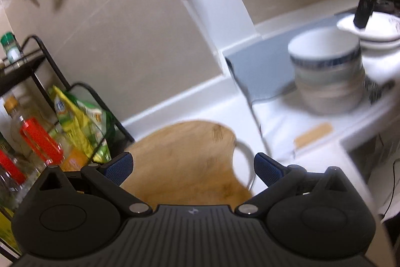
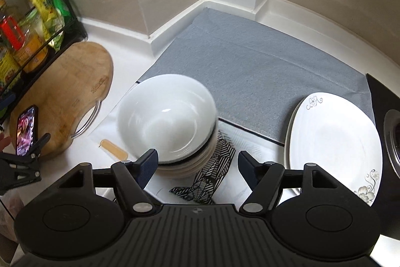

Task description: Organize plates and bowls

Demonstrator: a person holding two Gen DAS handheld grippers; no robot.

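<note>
Right claw [image 2: 197,167] wide open, nothing between the pads, angled steeply down over the bench [image 2: 130,54]. Bowl stack [image 2: 167,116] just ahead and left of it, left pad [image 2: 147,164] overlapping the stack's near rim in view; contact unclear. Plates [image 2: 335,142] just ahead-right, stacked, edge partly on the grey mat [image 2: 262,66]. Black patterned piece [image 2: 212,174] lying directly under the claw gap.

Left claw [image 1: 192,167] also open and empty, above the cutting board [image 1: 185,157]; bowl stack [image 1: 327,71] well ahead-right of it, view blurred.

Risks, judged:
- Stack tall, top bowl wide: sideways nudge from left pad likely tips or slides it.
- Pinching the thin glazed rim at this steep angle likely slips.
- Catching the patterned piece could drag the stack.
- Both claws converging on the same stack risks collision.
</note>
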